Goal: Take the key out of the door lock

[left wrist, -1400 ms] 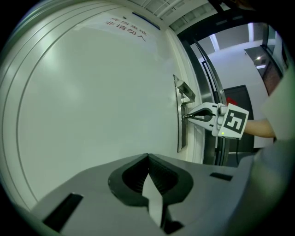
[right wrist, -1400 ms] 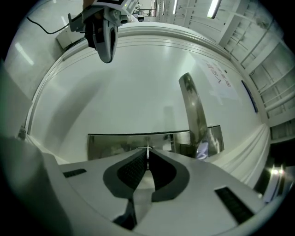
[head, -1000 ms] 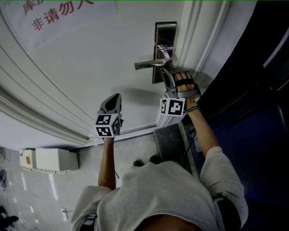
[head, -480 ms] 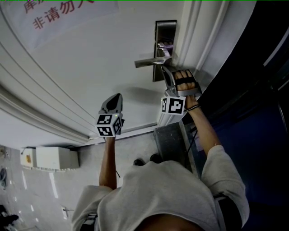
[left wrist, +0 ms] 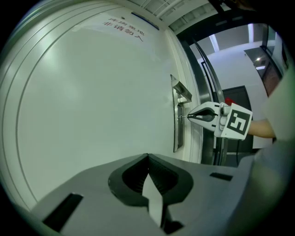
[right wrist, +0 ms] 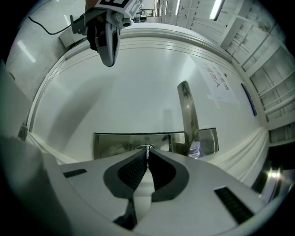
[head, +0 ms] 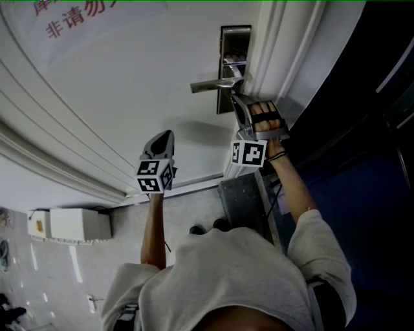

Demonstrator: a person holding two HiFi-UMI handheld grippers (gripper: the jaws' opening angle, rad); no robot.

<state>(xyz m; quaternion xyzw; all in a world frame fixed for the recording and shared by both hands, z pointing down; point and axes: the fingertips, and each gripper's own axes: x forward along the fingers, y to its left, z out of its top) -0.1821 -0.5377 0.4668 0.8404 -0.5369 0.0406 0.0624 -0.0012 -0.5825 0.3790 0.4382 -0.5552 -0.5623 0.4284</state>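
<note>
White moulded door (head: 129,97), with a red-lettered notice (head: 84,19) cut off at the top edge of the head view. Glossy grey floor (head: 58,278) below, with a white box (head: 68,225) near the foot of the door. Dark opening (head: 369,142) beyond the door frame at right.

Steel lock plate (head: 234,39) near the door edge, its lever handle (head: 210,86) pointing left. Right tongs (head: 235,98) pressed together just under the handle, tips at the plate, pinching the key (right wrist: 147,148) lodged in the lock. Left tongs (head: 166,136) pressed together on nothing, held off the door and well apart from the plate.

Key mostly hidden, only a thin metal sliver visible between tong tips and plate. Keyhole covered by the tips. Lower plate hidden behind the right tongs in the head view.
</note>
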